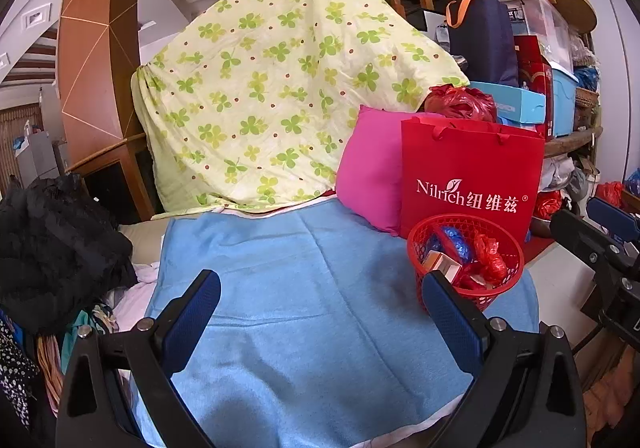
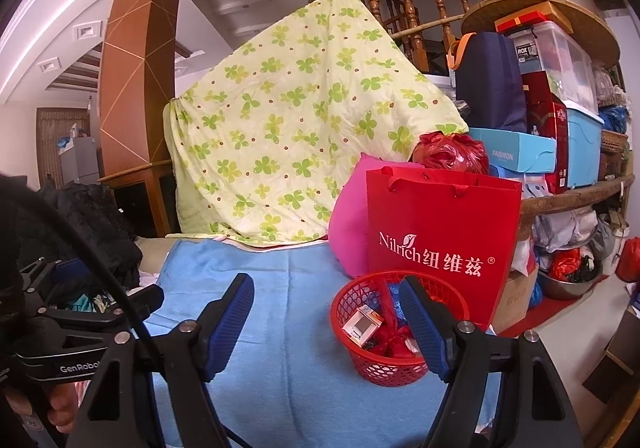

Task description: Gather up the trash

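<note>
A red mesh basket (image 1: 424,248) stands on a blue towel (image 1: 300,268), at its right side. Inside lie a small box (image 1: 440,264), a crumpled blue wrapper (image 1: 454,238) and a red plastic bag (image 1: 490,252). My left gripper (image 1: 320,288) hovers open over the towel, with only cloth between its fingers and the basket just past its right finger. My right gripper (image 2: 326,282) is also open and holds nothing. Its right finger overlaps the basket (image 2: 352,300), whose box (image 2: 366,322) shows beside the pad. Each gripper shows at the edge of the other's view.
Behind the basket stand a red paper bag (image 1: 472,175) and a pink pillow (image 1: 368,175), against a clover-print quilt (image 1: 272,87). Black clothing (image 1: 52,240) is piled at the left. Shelves crowded with boxes (image 1: 560,99) fill the right. A hand (image 2: 60,408) holds the left gripper (image 2: 100,288).
</note>
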